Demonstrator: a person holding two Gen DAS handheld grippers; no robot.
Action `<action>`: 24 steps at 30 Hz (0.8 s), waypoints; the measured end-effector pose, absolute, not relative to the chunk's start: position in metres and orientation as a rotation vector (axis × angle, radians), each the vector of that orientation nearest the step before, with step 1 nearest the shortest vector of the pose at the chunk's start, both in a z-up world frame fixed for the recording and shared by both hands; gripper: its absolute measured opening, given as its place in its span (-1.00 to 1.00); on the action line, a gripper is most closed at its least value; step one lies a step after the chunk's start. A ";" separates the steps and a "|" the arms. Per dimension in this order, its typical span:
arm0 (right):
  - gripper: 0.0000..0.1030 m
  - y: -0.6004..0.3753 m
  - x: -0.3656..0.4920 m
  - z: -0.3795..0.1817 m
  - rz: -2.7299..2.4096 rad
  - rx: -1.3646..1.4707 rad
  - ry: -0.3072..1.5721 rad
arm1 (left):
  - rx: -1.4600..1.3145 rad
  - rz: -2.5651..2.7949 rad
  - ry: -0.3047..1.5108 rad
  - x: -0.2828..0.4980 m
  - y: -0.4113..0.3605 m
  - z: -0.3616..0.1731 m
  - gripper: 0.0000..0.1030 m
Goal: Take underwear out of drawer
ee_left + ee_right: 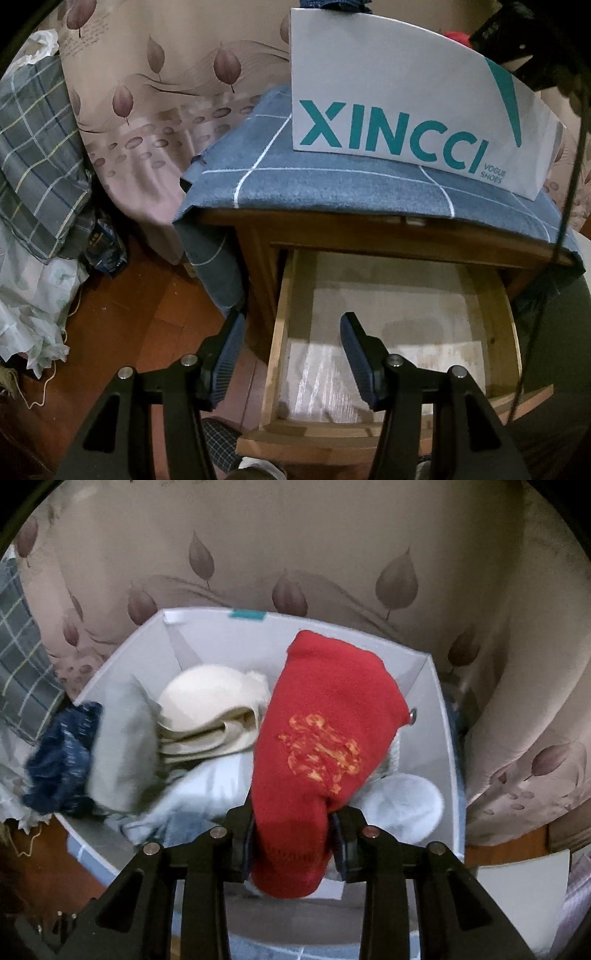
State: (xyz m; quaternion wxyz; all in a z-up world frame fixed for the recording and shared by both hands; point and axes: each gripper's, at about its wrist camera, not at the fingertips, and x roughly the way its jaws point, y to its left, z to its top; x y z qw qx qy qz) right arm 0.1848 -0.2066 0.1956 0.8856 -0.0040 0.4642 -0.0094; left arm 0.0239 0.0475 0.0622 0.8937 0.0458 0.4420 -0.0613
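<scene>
the right gripper (293, 840) is clamping its jaws on a red undergarment (325, 734), which is hanging just ahead of them over the white box (439, 716) of other clothes. the left gripper (291, 350) is standing open and holding nothing, its jaws straddling the near left wall of the pulled-out drawer (279, 347).

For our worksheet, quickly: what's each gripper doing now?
Left gripper: open, holding nothing, above the drawer.
Right gripper: closed on the red garment.
</scene>
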 end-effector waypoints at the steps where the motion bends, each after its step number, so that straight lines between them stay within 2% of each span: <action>1: -0.37 -0.207 0.186 0.190 -0.025 -0.007 0.968 | 0.095 -0.130 0.920 0.024 0.047 0.062 0.07; 10: -0.22 -0.208 0.184 0.176 -0.041 0.028 0.952 | 0.093 -0.140 0.935 0.025 0.046 0.060 0.07; 17: 0.27 -0.208 0.165 0.192 -0.039 0.043 0.892 | 0.114 -0.136 0.932 0.024 0.042 0.059 0.07; 20: 0.45 -0.204 0.143 0.206 -0.039 0.011 0.850 | 0.130 -0.125 0.929 0.023 0.039 0.058 0.07; 22: 0.49 -0.200 0.124 0.214 -0.025 -0.005 0.817 | 0.136 -0.121 0.926 0.022 0.038 0.057 0.07; 24: 0.64 -0.198 0.100 0.219 -0.012 0.000 0.782 | 0.139 -0.119 0.927 0.022 0.037 0.057 0.07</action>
